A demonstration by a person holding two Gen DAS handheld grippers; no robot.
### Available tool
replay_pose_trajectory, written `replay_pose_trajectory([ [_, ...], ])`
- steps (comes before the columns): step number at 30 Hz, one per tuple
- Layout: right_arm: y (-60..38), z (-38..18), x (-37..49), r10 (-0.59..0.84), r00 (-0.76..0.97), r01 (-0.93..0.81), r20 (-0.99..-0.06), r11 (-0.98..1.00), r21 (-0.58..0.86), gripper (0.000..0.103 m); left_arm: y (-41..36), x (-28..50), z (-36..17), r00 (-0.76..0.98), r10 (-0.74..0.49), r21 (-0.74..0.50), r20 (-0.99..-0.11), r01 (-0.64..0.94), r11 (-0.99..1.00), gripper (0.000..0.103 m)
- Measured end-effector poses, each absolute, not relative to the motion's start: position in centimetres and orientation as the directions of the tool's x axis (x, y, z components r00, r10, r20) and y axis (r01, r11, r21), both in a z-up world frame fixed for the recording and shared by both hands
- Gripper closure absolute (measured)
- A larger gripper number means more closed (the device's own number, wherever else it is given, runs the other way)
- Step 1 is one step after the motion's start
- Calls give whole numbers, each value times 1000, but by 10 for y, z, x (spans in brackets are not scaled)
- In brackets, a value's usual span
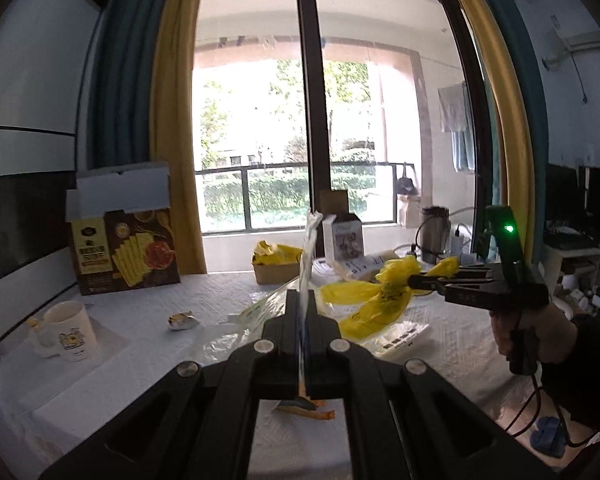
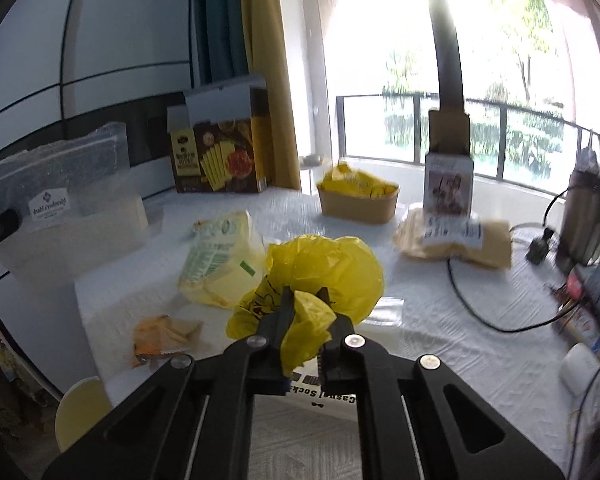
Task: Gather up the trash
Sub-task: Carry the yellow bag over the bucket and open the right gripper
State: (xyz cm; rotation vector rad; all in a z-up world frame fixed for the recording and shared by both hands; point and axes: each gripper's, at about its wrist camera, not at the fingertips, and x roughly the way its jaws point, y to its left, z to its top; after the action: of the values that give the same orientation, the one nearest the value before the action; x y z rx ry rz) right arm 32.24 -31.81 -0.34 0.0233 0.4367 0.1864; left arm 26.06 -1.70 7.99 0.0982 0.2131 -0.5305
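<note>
Trash lay spread over the white table [image 2: 440, 320], and collection looked barely begun. Nearest, the right gripper [image 2: 305, 300] was clamped on a crumpled yellow plastic bag [image 2: 332, 268] lifted off the tabletop, while the left gripper [image 1: 303, 300] had its fingers pinched tight on a thin clear wrapper [image 1: 311, 240] standing upward. Orange snack scraps [image 2: 160, 338] and a pale food bag [image 2: 216, 260] lay left, uncollected. Farther off, a paper bowl [image 2: 358, 204] of yellow wrappers waited near the window.
</note>
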Motion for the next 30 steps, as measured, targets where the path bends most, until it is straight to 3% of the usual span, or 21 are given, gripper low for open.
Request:
replay_pose_trajectory([
  [7, -307, 32, 272, 177, 927, -183, -330, 983, 13, 95, 5, 220, 94, 879, -438, 49, -187, 454, 890, 102],
  [17, -290, 51, 204, 227, 931, -233, -285, 972, 14, 95, 36, 170, 83, 907, -373, 25, -198, 385, 923, 102],
  [30, -223, 17, 166, 410, 858, -406, -310, 910, 79, 95, 64, 142, 3, 900, -284, -54, -331, 282, 958, 102],
])
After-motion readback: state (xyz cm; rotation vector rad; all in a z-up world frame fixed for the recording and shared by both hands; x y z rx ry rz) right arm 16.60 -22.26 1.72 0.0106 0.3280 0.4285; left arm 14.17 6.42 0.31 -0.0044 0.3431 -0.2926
